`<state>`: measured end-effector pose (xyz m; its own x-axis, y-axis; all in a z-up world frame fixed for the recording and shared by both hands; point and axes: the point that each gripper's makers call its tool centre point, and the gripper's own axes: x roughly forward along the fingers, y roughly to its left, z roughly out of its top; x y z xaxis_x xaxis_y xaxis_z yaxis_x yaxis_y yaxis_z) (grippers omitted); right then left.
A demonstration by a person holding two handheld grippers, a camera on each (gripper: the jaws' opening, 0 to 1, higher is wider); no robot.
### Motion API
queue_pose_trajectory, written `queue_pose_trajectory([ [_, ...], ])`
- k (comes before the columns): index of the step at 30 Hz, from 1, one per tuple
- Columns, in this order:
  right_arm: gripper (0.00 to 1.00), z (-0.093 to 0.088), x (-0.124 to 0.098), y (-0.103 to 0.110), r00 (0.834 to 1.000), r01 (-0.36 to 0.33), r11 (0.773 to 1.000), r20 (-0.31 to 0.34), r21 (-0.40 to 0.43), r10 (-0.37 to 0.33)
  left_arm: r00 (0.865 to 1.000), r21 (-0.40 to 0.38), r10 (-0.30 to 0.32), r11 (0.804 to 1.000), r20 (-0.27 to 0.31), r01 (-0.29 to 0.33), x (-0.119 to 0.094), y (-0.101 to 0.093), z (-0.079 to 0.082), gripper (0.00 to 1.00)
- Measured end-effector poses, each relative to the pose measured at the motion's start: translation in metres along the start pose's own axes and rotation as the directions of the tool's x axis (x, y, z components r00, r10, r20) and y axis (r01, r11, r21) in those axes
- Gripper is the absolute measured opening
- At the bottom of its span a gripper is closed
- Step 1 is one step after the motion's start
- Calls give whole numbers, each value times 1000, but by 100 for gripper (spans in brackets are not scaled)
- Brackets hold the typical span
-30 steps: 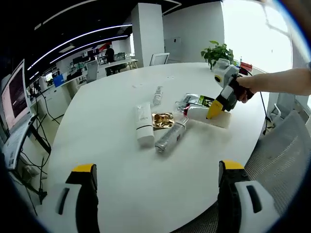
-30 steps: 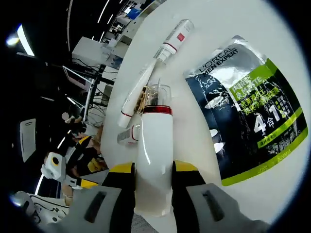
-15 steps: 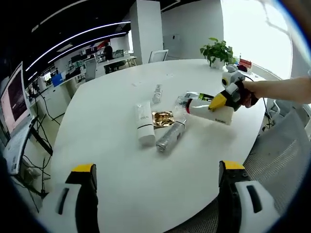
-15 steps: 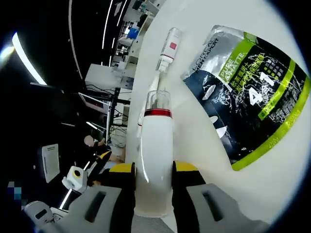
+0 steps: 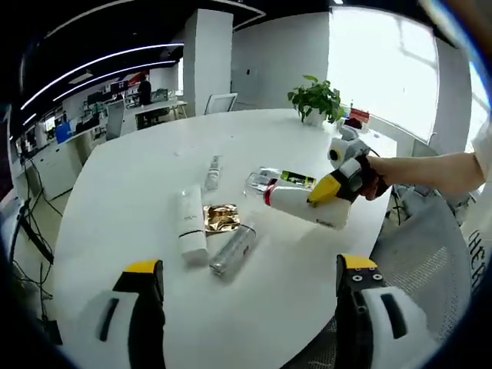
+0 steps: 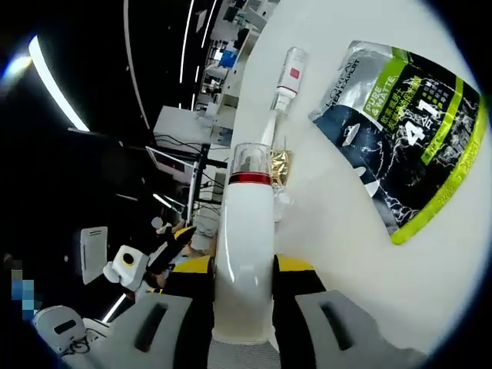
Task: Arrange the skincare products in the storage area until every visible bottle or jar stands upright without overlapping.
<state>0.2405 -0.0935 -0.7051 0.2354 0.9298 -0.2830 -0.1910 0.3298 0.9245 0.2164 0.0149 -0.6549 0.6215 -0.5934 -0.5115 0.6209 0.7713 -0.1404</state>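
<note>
— At the right of the left gripper view, what is that hand doing?
— A person's hand (image 5: 374, 181) reaches in from the right edge with the right gripper (image 5: 323, 192), its yellow jaws clamped on a white bottle (image 5: 296, 204) with a red band and clear cap. The bottle lies tilted, cap toward the left, above the white table (image 5: 138, 177).

— And in the right gripper view?
— Bottom centre, the right gripper (image 6: 244, 296) grips the white bottle (image 6: 244, 261), which points up the frame. At upper right a dark and green pouch (image 6: 403, 138) lies flat, a small tube (image 6: 286, 77) just left of it.

— The left gripper?
— The left gripper (image 5: 250, 319) hovers at the bottom, jaws wide apart, holding nothing. Left of centre lie a white tube (image 5: 190, 227), a gold packet (image 5: 221, 217) and a clear bottle (image 5: 233, 250) on their sides.
</note>
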Motion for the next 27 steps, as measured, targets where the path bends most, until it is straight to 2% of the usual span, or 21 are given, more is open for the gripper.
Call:
queue_pose_trajectory([
  [1, 28, 0, -1, 0, 1000, 0, 1000, 3, -7, 0, 998, -6, -53, 999, 35, 54, 4, -6, 5, 79],
  [4, 28, 1, -2, 0, 1000, -10, 1000, 17, -7, 10, 994, -37, -89, 995, 58, 91, 11, -7, 9, 77],
  [7, 28, 2, -4, 4, 999, -19, 1000, 29, -18, 19, 986, -56, -150, 986, 75, 155, 21, -13, 12, 75],
  [12, 28, 3, -5, 11, 998, -39, 999, 42, -33, 40, 973, -118, -178, 974, 146, 196, 36, -14, 25, 79],
  [13, 28, 3, -6, 13, 998, -43, 998, 46, -43, 45, 966, -160, -201, 961, 160, 226, 40, -18, 28, 80],
  [15, 28, 3, -6, 16, 998, -50, 997, 48, -51, 52, 955, -193, -228, 945, 188, 263, 44, -21, 33, 77],
  [17, 28, 3, -7, 20, 997, -64, 996, 48, -66, 68, 934, -176, -274, 932, 228, 317, 47, -29, 41, 69],
  [18, 28, 2, -7, 22, 996, -75, 994, 44, -80, 79, 933, -192, -287, 925, 218, 329, 50, -30, 41, 66],
  [20, 28, 1, -7, 21, 996, -73, 993, 47, -91, 77, 924, -220, -309, 908, 226, 357, 55, -33, 44, 67],
  [24, 28, -2, -7, 27, 993, -97, 989, 58, -108, 104, 927, -265, -305, 896, 219, 357, 68, -28, 43, 65],
  [25, 28, -2, -7, 30, 992, -104, 988, 61, -114, 112, 924, -282, -305, 888, 229, 363, 70, -28, 44, 64],
  [27, 28, -3, -7, 35, 990, -114, 985, 64, -130, 123, 910, -329, -315, 858, 268, 394, 73, -30, 51, 62],
])
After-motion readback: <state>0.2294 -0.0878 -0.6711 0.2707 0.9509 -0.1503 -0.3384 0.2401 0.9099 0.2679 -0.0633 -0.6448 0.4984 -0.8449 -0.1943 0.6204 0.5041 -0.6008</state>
